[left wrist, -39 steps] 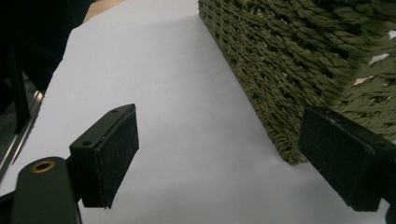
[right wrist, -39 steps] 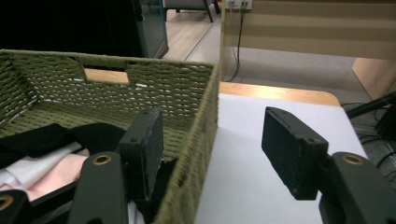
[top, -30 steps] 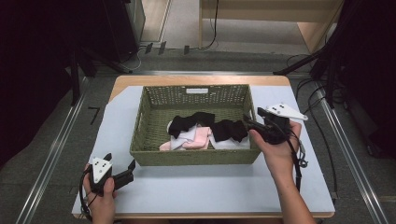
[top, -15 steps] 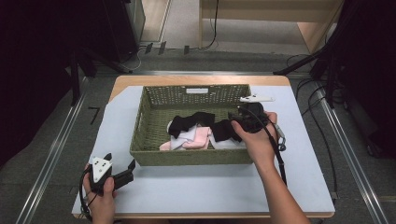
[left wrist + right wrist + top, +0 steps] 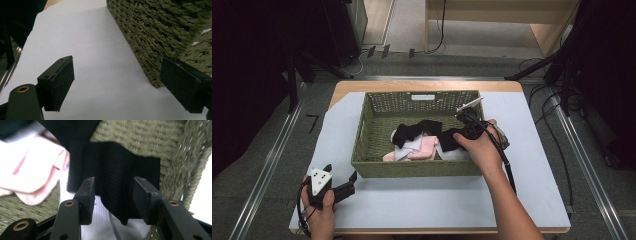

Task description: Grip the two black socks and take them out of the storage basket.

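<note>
Your right gripper (image 5: pixel 113 197) reaches into the green woven basket (image 5: pixel 362 150) at its right end, jaws apart on either side of a black sock (image 5: pixel 112 167) lying over white (image 5: pixel 100 225) and pink socks (image 5: pixel 37 177). Your left gripper (image 5: pixel 343 184) rests on the white table (image 5: pixel 422 200) beside the basket's near left corner, jaws wide apart and holding nothing.

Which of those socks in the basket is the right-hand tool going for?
The black sock by the basket's right wall: the right gripper's open jaws straddle it; the pink sock lies aside.
</note>
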`<state>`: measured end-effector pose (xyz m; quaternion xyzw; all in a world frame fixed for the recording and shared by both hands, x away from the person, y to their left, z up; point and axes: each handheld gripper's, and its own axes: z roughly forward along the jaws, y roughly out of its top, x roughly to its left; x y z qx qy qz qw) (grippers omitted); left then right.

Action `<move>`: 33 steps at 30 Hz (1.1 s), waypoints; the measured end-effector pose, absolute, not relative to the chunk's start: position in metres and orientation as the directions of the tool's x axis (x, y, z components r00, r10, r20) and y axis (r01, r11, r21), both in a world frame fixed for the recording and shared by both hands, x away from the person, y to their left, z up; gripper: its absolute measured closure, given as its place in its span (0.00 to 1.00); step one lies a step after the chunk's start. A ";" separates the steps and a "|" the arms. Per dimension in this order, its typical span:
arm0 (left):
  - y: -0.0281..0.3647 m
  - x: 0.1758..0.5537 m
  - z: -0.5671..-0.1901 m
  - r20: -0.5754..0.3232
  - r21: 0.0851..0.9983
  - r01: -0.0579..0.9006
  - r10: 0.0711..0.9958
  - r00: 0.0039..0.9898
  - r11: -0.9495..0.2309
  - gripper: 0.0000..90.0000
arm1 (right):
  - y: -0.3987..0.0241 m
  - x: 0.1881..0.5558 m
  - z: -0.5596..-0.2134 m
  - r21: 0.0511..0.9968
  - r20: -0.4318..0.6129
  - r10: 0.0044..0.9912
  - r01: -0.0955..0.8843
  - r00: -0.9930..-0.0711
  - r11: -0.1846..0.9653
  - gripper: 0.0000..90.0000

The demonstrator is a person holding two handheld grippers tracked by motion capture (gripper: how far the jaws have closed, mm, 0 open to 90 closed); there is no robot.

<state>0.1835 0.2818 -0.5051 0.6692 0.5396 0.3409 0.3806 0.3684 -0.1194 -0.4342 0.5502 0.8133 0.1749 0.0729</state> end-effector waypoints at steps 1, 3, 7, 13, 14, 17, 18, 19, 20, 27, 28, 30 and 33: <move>0.282 0.184 -0.505 0.046 0.877 0.463 0.982 0.185 -0.129 0.15 | -0.118 0.369 -0.435 0.351 0.063 0.920 0.871 -0.387 0.343 0.60; 0.282 0.184 -0.505 0.045 0.878 0.462 0.982 0.186 -0.128 0.15 | -0.115 0.371 -0.438 0.307 0.033 0.919 0.879 -0.393 0.365 0.60; 0.281 0.183 -0.505 0.054 0.878 0.458 0.980 0.189 -0.137 0.15 | -0.109 0.375 -0.445 0.225 0.002 0.911 0.888 -0.413 0.402 0.68; 0.281 0.183 -0.505 0.051 0.878 0.459 0.980 0.191 -0.135 0.15 | -0.109 0.376 -0.447 0.190 0.046 0.902 0.890 -0.430 0.414 0.92; 0.281 0.183 -0.505 0.051 0.877 0.460 0.980 0.192 -0.135 0.15 | -0.109 0.376 -0.447 0.195 0.048 0.901 0.888 -0.432 0.416 0.93; 0.281 0.183 -0.505 0.049 0.877 0.461 0.980 0.192 -0.134 0.15 | -0.110 0.373 -0.443 0.245 0.046 0.895 0.874 -0.443 0.420 0.95; 0.281 0.183 -0.505 0.049 0.877 0.461 0.980 0.192 -0.134 0.15 | -0.111 0.372 -0.441 0.267 0.054 0.894 0.870 -0.444 0.415 0.95; 0.281 0.183 -0.505 0.049 0.878 0.460 0.980 0.192 -0.134 0.15 | -0.113 0.370 -0.438 0.303 0.072 0.893 0.863 -0.444 0.404 0.95; 0.281 0.183 -0.505 0.048 0.878 0.460 0.980 0.192 -0.133 0.15 | -0.115 0.369 -0.436 0.325 0.085 0.893 0.859 -0.442 0.395 0.96; 0.281 0.183 -0.505 0.049 0.877 0.461 0.980 0.191 -0.134 0.15 | -0.131 0.350 -0.419 0.604 0.165 0.855 0.736 -0.491 0.306 0.96; 0.281 0.183 -0.505 0.049 0.877 0.461 0.980 0.192 -0.134 0.15 | -0.133 0.346 -0.417 0.645 0.162 0.850 0.706 -0.501 0.293 0.96; 0.281 0.183 -0.505 0.054 0.877 0.461 0.980 0.190 -0.137 0.15 | -0.137 0.338 -0.414 0.716 0.156 0.843 0.647 -0.514 0.262 0.96; 0.281 0.183 -0.505 0.057 0.876 0.462 0.980 0.189 -0.140 0.15 | -0.144 0.329 -0.410 0.795 0.167 0.846 0.576 -0.506 0.188 0.96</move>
